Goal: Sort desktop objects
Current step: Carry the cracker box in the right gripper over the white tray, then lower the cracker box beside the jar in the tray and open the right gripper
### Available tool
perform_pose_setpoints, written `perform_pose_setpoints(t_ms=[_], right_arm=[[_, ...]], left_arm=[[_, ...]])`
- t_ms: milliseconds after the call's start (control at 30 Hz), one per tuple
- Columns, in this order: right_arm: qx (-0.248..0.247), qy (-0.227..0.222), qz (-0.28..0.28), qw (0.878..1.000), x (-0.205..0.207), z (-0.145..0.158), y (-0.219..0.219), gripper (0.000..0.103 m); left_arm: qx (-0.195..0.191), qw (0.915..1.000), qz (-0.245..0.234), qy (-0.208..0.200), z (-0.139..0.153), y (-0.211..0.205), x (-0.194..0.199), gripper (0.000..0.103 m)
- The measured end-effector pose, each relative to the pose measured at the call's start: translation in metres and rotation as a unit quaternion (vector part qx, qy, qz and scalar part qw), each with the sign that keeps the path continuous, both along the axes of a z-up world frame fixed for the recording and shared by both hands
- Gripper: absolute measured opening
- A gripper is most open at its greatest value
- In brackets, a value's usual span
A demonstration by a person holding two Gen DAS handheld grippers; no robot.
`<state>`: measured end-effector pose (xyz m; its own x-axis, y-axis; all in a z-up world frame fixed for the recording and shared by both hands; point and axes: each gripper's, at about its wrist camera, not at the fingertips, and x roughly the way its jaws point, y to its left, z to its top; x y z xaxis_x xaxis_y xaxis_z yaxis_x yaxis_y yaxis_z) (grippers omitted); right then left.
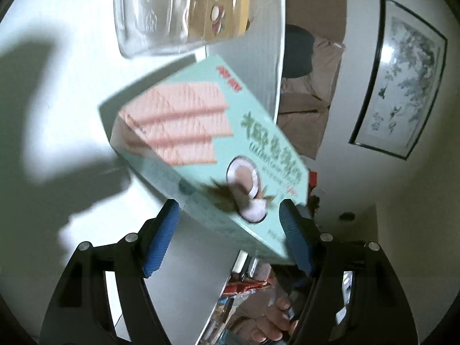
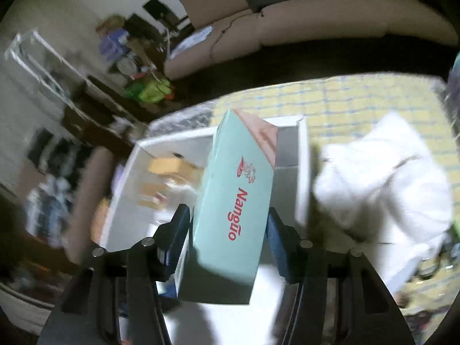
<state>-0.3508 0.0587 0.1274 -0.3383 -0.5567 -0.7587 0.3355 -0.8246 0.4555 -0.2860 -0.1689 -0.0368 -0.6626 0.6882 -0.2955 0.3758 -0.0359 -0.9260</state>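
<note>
Wafer box [image 2: 230,201] clamped between right claw [image 2: 227,238] pads.

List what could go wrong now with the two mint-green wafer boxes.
1. In the left gripper, the tilted mint-green cardboard wafer box looks loosely seated near the white table's edge; it could drop off or knock the clear glass mug.
2. The right gripper holds its mint-green "Nanguo" box askew over the white open tray; it might catch the wall.

Left view bright, hard shadows on table [image 1: 72,109]; right view dim, motion-blurred; fisheye edges dark, bent.
</note>
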Motion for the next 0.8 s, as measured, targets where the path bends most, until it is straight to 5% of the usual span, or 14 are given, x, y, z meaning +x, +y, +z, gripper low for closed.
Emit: perform_pose_setpoints(t_ms=[133,300,367,500,633,800], right_arm=[[0.025,-0.012,-0.009,1.0,0.01,-0.005,0.008,0.058],[0.053,0.053,-0.018,0.997,0.039,0.019,0.028,0.055],[0.051,0.043,-0.008,0.998,0.044,0.019,0.031,0.054],[0.054,0.023,0.023,0.998,0.046,0.007,0.014,0.033],[0.079,0.009,0.044,0.996,0.046,-0.012,-0.01,0.023],[0.127,0.021,0.048,0.991,0.049,-0.028,-0.028,0.021]], left_arm=[[-0.008,0.9997,-0.004,-0.022,-0.004,-0.003,-0.006,0.069],[-0.023,0.9996,-0.01,-0.016,0.003,-0.002,-0.01,0.069],[-0.017,0.9996,-0.014,-0.018,0.003,-0.001,-0.013,0.069],[-0.014,0.9996,-0.015,-0.017,0.007,-0.002,-0.02,0.069],[-0.028,0.9995,-0.006,-0.015,0.009,-0.021,-0.018,0.069],[-0.039,0.9988,-0.019,-0.024,0.003,-0.033,-0.018,0.069]])
